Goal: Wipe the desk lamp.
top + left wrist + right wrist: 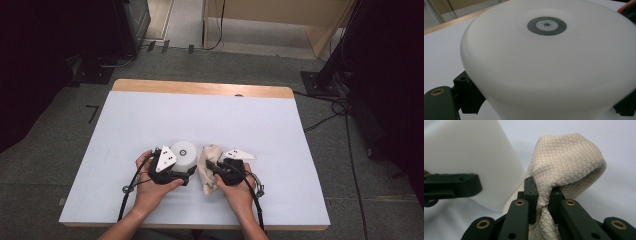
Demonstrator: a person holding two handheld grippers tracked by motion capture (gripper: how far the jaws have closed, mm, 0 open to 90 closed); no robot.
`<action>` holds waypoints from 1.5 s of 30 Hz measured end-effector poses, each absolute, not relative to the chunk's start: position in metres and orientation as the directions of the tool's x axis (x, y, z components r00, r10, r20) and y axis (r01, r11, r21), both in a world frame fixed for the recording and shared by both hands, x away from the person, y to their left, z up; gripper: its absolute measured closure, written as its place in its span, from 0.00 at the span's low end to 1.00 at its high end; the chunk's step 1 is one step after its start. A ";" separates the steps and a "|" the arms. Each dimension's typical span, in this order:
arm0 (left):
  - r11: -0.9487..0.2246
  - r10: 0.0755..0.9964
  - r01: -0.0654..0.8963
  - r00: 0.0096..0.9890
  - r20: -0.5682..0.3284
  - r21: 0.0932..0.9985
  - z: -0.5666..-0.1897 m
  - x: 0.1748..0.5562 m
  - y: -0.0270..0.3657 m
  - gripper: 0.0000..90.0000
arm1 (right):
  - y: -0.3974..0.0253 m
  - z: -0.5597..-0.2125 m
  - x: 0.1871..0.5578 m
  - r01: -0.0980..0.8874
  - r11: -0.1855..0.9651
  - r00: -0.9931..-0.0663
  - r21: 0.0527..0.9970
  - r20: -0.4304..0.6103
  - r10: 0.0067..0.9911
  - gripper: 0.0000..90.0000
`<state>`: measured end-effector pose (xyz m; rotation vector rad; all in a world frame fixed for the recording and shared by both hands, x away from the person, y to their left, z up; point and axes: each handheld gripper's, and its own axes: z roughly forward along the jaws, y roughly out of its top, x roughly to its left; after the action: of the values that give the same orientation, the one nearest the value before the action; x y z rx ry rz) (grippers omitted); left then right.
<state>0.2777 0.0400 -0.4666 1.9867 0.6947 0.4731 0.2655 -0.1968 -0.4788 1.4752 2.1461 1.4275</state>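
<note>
A white cup (183, 152) stands upside down on the white table (200, 120), near its front. Its base, marked with a grey ring (547, 25), faces up. My left gripper (186, 171) is shut on the cup (544, 65), with one black jaw against each side of the wall near the table. A beige waffle-weave cloth (206, 170) lies bunched just right of the cup. My right gripper (543, 195) is shut on a pinched fold of the cloth (569, 157), which bulges above the jaws. In the right gripper view the cup (469, 157) stands to the left, with a jaw of the left gripper beside it.
The table's far edge is a bare wooden strip (200, 88). Grey carpet surrounds the table, with black stand bases (320, 82) and cables (330, 112) at the right and dark equipment (100, 65) at the back left. The white tabletop stretches beyond the cup.
</note>
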 end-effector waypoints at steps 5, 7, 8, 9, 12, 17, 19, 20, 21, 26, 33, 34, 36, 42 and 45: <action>-0.412 0.496 0.175 0.866 0.059 0.894 -0.467 0.286 0.045 0.09 | -0.197 -0.461 0.258 0.576 0.031 -0.537 0.817 0.350 0.767 0.92; -0.422 0.442 0.162 0.896 0.047 0.892 -0.469 0.288 0.043 0.09 | -0.198 -0.454 0.254 0.546 0.018 -0.557 0.838 0.347 0.755 0.92; -0.417 0.444 0.165 0.895 0.041 0.894 -0.470 0.288 0.042 0.09 | -0.199 -0.448 0.251 0.523 0.000 -0.570 0.852 0.350 0.743 0.92; -0.412 0.450 0.175 0.892 0.033 0.894 -0.471 0.288 0.042 0.09 | -0.200 -0.445 0.250 0.512 -0.016 -0.577 0.859 0.358 0.734 0.92; -0.405 0.451 0.180 0.892 0.025 0.896 -0.472 0.289 0.042 0.09 | -0.203 -0.432 0.245 0.464 -0.067 -0.605 0.883 0.372 0.704 0.92; -0.391 0.456 0.180 0.890 0.020 0.902 -0.474 0.288 0.043 0.09 | -0.200 -0.425 0.242 0.441 -0.084 -0.647 0.893 0.382 0.661 0.92; -0.391 0.457 0.183 0.889 0.018 0.902 -0.474 0.288 0.043 0.09 | -0.197 -0.431 0.243 0.459 -0.065 -0.646 0.886 0.383 0.660 0.91; -0.390 0.458 0.185 0.889 0.016 0.902 -0.474 0.288 0.043 0.09 | -0.197 -0.434 0.244 0.463 -0.080 -0.643 0.883 0.396 0.656 0.91; -0.390 0.458 0.185 0.889 0.016 0.902 -0.474 0.288 0.043 0.09 | -0.198 -0.436 0.245 0.464 -0.096 -0.644 0.881 0.409 0.647 0.91; -0.387 0.460 0.187 0.888 0.014 0.903 -0.474 0.288 0.043 0.09 | -0.201 -0.443 0.246 0.472 -0.055 -0.613 0.880 0.373 0.697 0.92; -0.381 0.464 0.192 0.886 0.008 0.904 -0.475 0.288 0.043 0.09 | -0.196 -0.477 0.259 0.612 -0.019 -0.529 0.791 0.427 0.734 0.91; -0.381 0.465 0.193 0.885 0.007 0.904 -0.475 0.288 0.043 0.09 | -0.195 -0.483 0.261 0.637 -0.007 -0.515 0.771 0.432 0.741 0.91; -0.380 0.466 0.194 0.885 0.006 0.905 -0.475 0.287 0.043 0.09 | -0.193 -0.489 0.263 0.664 0.010 -0.501 0.747 0.435 0.749 0.91; -0.376 0.471 0.198 0.882 0.003 0.905 -0.476 0.287 0.042 0.09 | -0.189 -0.500 0.267 0.691 0.074 -0.485 0.719 0.385 0.785 0.92; -0.373 0.472 0.201 0.882 -0.001 0.906 -0.476 0.287 0.043 0.09 | -0.187 -0.497 0.265 0.681 0.073 -0.487 0.729 0.376 0.788 0.93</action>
<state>0.2871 0.0427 -0.4761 1.9615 0.4923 0.3117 0.2655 -0.1873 -0.4973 1.5241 2.2114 1.3903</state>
